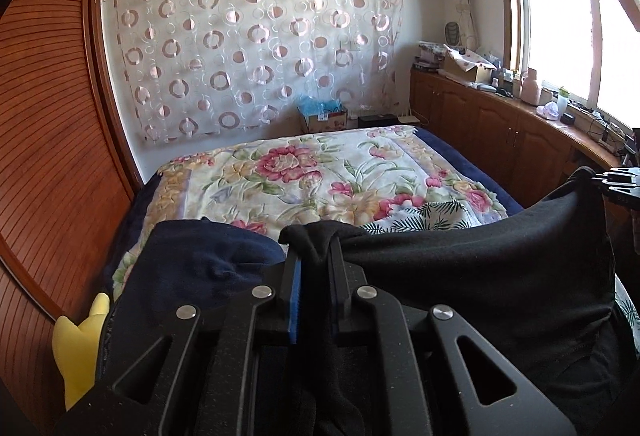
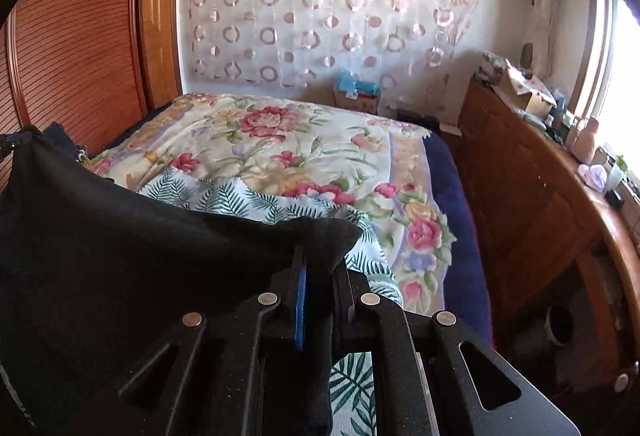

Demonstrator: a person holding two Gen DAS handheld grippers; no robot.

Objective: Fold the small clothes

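Note:
A black garment (image 1: 480,268) hangs stretched between my two grippers above the bed. My left gripper (image 1: 314,256) is shut on one corner of it. My right gripper (image 2: 320,268) is shut on the other corner (image 2: 120,276). The right gripper also shows at the right edge of the left wrist view (image 1: 616,181). A white garment with green fern print (image 2: 248,199) lies on the bed under the black one. A dark navy garment (image 1: 192,268) lies below my left gripper.
The bed carries a floral quilt (image 1: 288,171). A wooden wardrobe (image 1: 52,163) stands at left. A cluttered wooden cabinet (image 2: 532,195) runs under the window at right. A yellow object (image 1: 80,348) sits at lower left. A cardboard box (image 1: 324,119) stands behind the bed.

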